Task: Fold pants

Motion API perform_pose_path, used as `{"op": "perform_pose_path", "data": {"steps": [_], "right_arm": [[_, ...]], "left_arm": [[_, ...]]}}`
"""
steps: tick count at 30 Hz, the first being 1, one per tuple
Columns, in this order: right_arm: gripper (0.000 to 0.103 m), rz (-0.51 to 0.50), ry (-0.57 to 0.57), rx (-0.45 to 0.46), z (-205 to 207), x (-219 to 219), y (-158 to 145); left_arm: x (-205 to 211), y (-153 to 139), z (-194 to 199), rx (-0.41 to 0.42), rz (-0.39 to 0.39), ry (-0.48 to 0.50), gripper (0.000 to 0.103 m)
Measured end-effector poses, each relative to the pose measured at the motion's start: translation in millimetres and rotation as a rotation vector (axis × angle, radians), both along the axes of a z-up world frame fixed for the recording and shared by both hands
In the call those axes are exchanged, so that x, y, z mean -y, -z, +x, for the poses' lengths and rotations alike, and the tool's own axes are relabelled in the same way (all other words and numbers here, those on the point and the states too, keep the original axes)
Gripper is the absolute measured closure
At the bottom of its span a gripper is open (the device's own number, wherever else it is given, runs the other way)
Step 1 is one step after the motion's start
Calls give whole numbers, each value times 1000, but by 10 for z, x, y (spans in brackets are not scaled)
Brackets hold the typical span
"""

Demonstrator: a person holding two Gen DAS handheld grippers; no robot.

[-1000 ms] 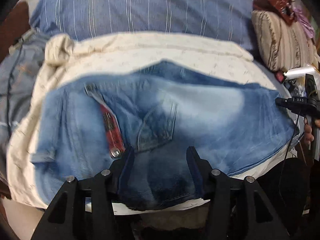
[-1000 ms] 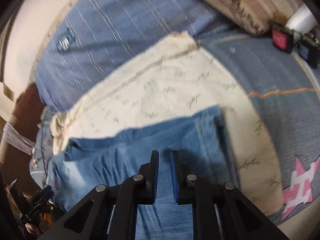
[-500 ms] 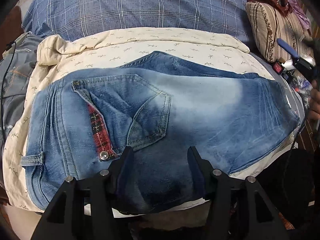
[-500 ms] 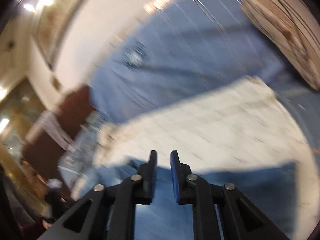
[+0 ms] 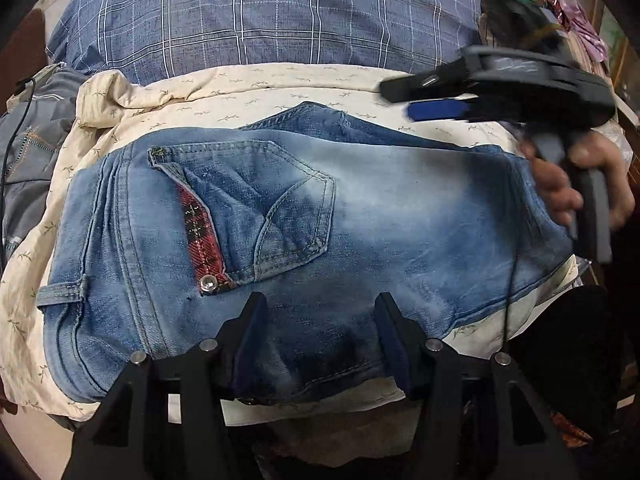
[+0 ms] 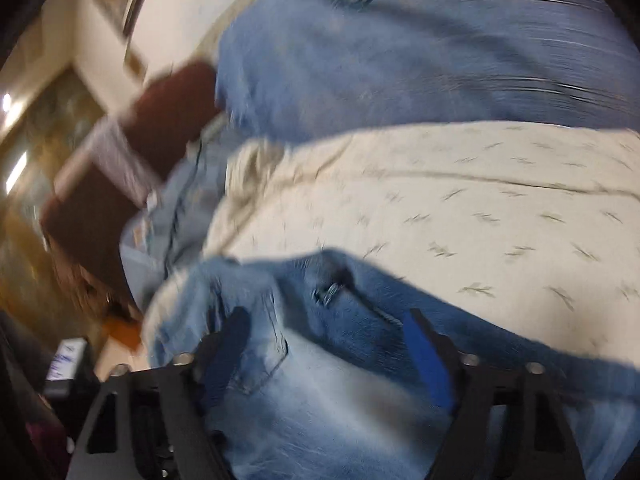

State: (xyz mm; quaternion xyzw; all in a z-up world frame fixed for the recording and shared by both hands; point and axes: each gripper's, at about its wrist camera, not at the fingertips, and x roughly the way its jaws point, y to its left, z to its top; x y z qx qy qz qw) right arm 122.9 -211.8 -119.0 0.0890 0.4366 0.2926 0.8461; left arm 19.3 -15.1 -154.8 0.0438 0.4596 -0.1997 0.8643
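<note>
Denim, washed pale in the middle, fills both views: the folded jeans (image 5: 360,232) lie on a cream sheet (image 5: 224,92) printed with small sprigs, spread over the bed. We see the jeans' waistband end toward the sheet's left edge and the fold toward its right edge, with the near hem of the bundle reaching the sheet's near edge. A back pocket (image 5: 280,208) faces up, its flap turned back to show a red plaid lining (image 5: 202,236) and a metal snap (image 5: 208,282). Behind the sheet lies a blue checked pillow (image 5: 260,20).

Our left gripper (image 5: 320,336) sits low over the near edge of the jeans, its jaws about half apart with denim bunched between them; we cannot tell whether the pads press the cloth. Our right gripper (image 6: 328,344) is blurred in both views. From the left wrist view it hangs above the far right corner of the jeans, our right hand (image 5: 580,196) wrapped round its handle. From its own camera the jaws are opening, set wide over the denim, with nothing pinched between the pads.
</note>
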Motion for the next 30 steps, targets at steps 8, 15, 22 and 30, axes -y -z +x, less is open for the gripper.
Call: {"op": "perform_pose_path", "data": {"steps": [8,15,22,30], "right_arm": [[40,-182,-142,-43,428,-416,290],[71,-257,-224,-54,518,-650,465],[92,-342,-171,9,433,-761,323],[92,-307,-81,20,821,-731,230]], "left_arm": [[16,0,-26,12,-2,30,45],[-1,9,1,5,-8,46,45],[-15,-8,-1,9,-27,23,45],[-62,-113,168,49,-59,-18,45]]}}
